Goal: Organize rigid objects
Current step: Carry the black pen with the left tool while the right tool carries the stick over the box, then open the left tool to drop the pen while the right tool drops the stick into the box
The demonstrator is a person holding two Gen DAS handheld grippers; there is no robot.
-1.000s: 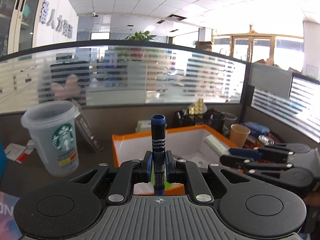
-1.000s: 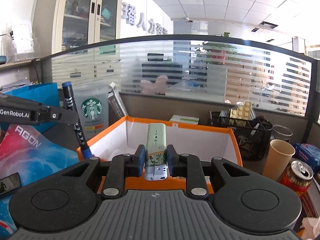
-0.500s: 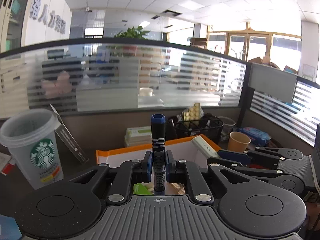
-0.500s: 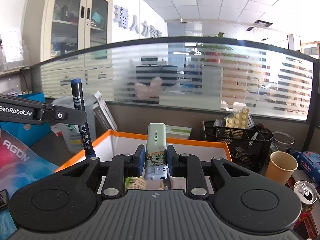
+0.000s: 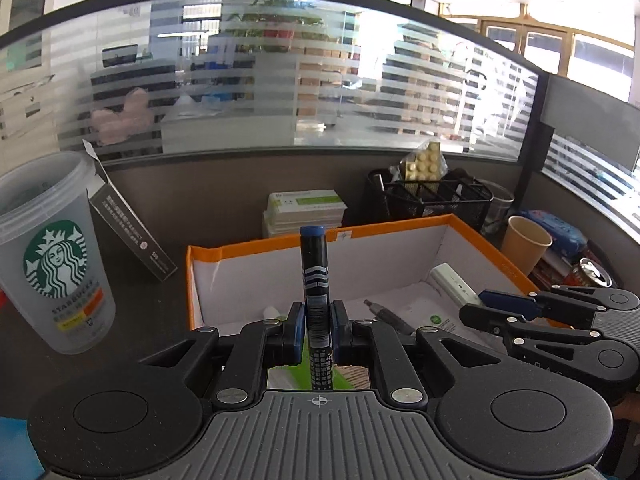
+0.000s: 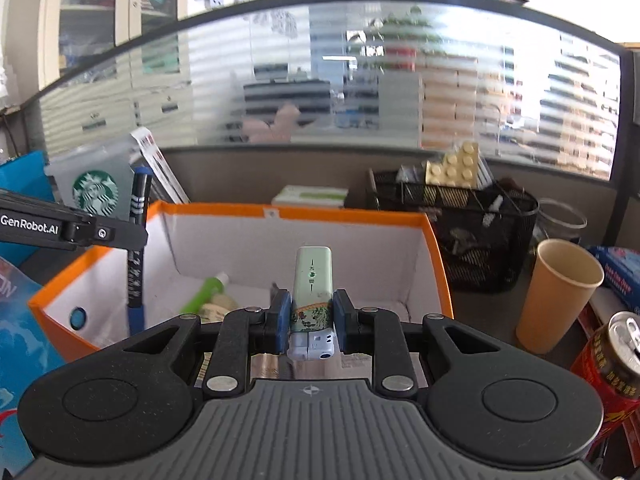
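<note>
Holding upright over orange box (image 6: 434, 264) | left gripper (image 5: 316, 330) pinches marker (image 5: 315, 280) | right gripper (image 6: 310, 322) pinches lighter (image 6: 313, 280)

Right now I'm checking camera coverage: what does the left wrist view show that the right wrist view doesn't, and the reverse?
Only the left wrist view shows the left hand-held gripper shut on the blue marker, and a grey leaning carton. Only the right wrist view shows the right hand-held gripper shut on the lighter, a green tube in the box, and a wall cabinet. Both share the orange box, Starbucks cup, paper cup and black mesh basket.
</note>
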